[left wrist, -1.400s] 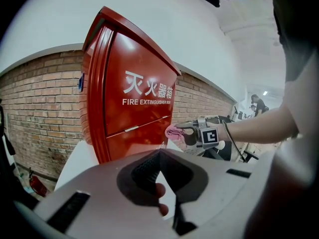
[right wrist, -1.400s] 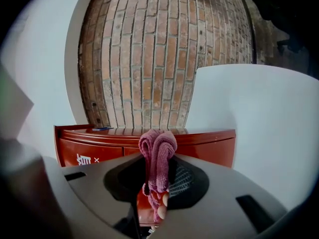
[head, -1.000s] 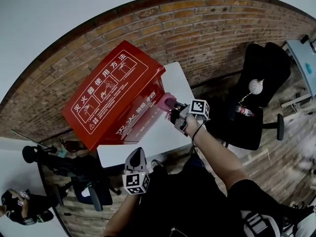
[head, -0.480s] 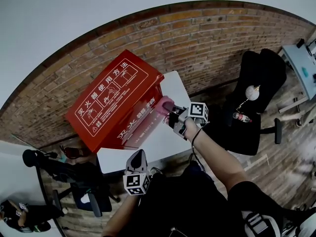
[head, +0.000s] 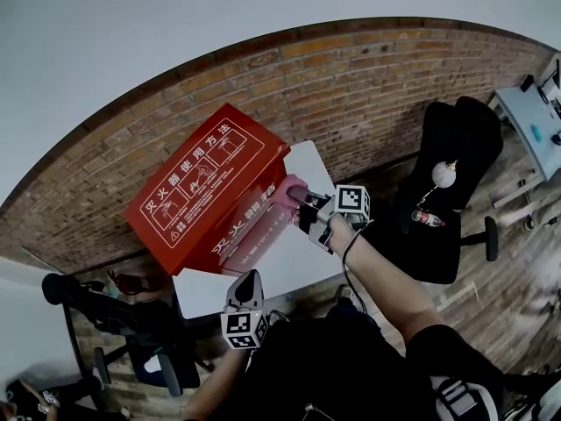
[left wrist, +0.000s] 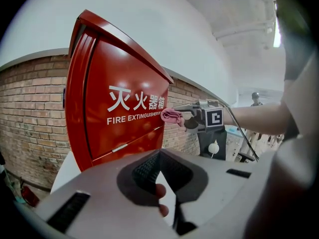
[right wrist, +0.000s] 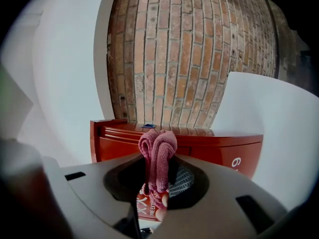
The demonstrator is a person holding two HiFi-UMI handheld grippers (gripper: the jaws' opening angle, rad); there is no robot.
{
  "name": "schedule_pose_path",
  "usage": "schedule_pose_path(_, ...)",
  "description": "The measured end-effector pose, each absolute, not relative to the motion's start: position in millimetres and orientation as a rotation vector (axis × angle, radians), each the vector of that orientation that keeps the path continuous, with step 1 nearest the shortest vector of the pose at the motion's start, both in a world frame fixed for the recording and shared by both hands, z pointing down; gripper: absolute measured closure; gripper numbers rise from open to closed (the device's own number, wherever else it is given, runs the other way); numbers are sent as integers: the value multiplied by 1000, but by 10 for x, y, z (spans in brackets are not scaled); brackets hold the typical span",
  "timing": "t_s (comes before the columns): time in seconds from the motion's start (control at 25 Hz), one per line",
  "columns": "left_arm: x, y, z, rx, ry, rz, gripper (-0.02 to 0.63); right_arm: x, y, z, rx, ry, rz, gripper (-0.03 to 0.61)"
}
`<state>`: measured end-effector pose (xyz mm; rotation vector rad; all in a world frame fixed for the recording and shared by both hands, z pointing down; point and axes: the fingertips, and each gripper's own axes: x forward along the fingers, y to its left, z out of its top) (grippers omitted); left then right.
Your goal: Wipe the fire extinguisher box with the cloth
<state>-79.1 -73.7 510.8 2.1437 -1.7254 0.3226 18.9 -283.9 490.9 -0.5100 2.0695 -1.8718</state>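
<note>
Fire extinguisher box (left wrist: 119,138), centre left: red sheet metal by look, glossy, reflections noted. Cloth (right wrist: 157,153): pink ribbed knit, matt, soft. Tabletop (head: 280,253): white, smooth, matt. Brick wall (head: 351,95), upper frame: rough, matt. Right gripper (right wrist: 159,171): matt grey plastic shell recorded.

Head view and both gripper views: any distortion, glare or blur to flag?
Head view: heavy fisheye, the brick wall bows into an arc; lighting even. Left gripper view: dark vignetted corners, fire extinguisher box sharp, slight sheen on its front. Right gripper view: bricks bulge outward; cloth sharp.
</note>
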Motion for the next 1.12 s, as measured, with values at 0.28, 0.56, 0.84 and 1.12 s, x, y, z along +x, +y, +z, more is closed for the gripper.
schedule_pose_path(0.28, -809, -802, 5049, 2179, -1723, 301, 586, 200, -2832, 4556, -454, 2123, -1793, 472)
schedule_pose_path(0.56, -845, -827, 4932, 2196, -1717, 278, 586, 226, -2818, 4100, -400, 2197, -1690, 472)
schedule_pose_path(0.84, -965, -835, 4824, 2196, -1745, 228, 586, 221, -2762, 3792, -367, 2232, -1596, 472)
schedule_pose_path(1.12, -1097, -846, 4818, 2197, -1749, 221, 586, 302, -2745, 3821, -493, 2331, -1445, 471)
